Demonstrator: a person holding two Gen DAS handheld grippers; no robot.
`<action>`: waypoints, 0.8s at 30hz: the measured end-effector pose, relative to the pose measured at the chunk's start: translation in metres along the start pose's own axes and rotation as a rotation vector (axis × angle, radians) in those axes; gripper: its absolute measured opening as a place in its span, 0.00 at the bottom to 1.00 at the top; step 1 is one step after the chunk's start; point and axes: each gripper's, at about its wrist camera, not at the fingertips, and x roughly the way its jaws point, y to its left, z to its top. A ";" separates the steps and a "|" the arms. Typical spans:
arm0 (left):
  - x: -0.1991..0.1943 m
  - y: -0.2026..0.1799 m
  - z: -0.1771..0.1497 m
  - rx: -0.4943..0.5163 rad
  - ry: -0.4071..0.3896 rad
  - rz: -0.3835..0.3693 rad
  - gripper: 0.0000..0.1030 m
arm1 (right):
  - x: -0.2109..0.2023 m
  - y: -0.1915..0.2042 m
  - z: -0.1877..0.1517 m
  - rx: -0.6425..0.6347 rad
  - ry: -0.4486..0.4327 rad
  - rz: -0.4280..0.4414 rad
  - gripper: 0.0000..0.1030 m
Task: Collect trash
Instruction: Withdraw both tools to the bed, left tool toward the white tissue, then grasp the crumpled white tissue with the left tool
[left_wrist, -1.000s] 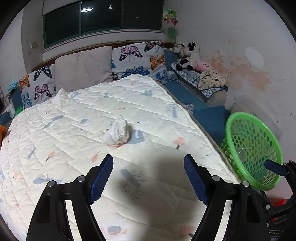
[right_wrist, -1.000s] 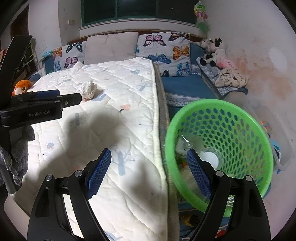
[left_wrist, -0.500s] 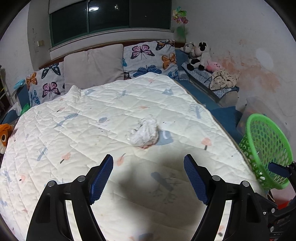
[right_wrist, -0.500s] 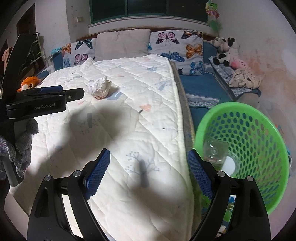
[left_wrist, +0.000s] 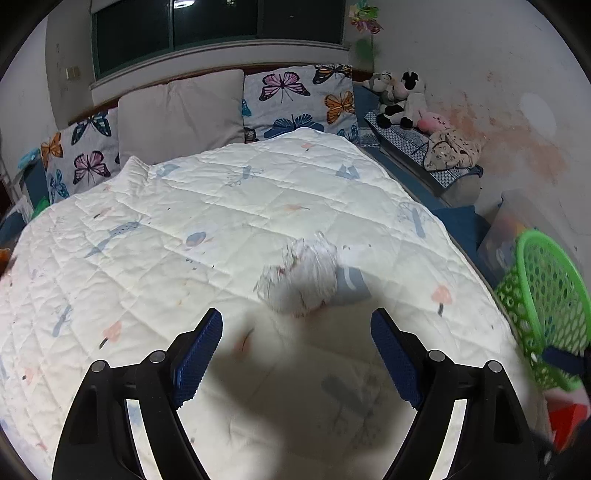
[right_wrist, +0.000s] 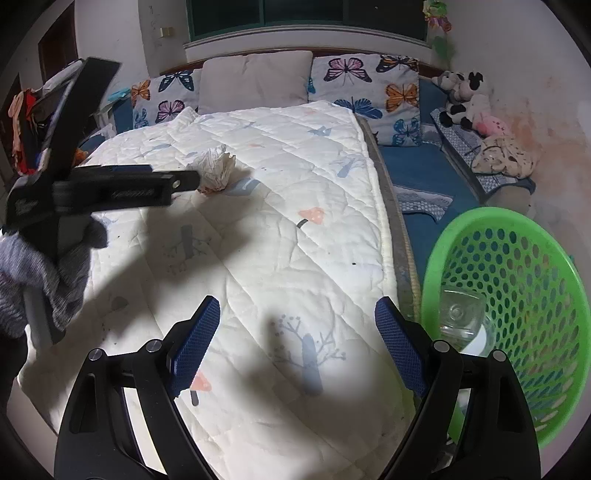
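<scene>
A crumpled white tissue (left_wrist: 301, 277) lies on the white quilted bed (left_wrist: 184, 221). My left gripper (left_wrist: 297, 354) is open, just short of the tissue, which sits ahead between the blue pads. In the right wrist view the tissue (right_wrist: 216, 170) lies just beyond the left gripper's tip (right_wrist: 184, 182). My right gripper (right_wrist: 295, 343) is open and empty over the bed's near right part. The green mesh basket (right_wrist: 517, 295) stands right of the bed and holds a clear plastic item (right_wrist: 460, 317).
Butterfly pillows (left_wrist: 295, 99) and a plain pillow (left_wrist: 181, 110) line the headboard. Stuffed toys (left_wrist: 402, 99) sit on a bench by the stained wall. The basket also shows at the right edge in the left wrist view (left_wrist: 543, 306). A clear bin (left_wrist: 509, 225) stands behind it.
My left gripper has moved forward to the tissue, which now sits centred just ahead of the pads. The right gripper has shifted left, leaving the basket further to its right.
</scene>
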 end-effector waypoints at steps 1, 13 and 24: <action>0.005 0.001 0.004 -0.005 0.003 0.000 0.77 | 0.001 0.001 0.000 -0.003 0.001 0.001 0.83; 0.048 0.002 0.020 0.017 0.039 0.040 0.75 | 0.014 0.001 0.003 -0.002 0.017 0.014 0.83; 0.058 0.003 0.018 0.008 0.053 0.011 0.63 | 0.021 0.002 0.005 -0.001 0.025 0.022 0.83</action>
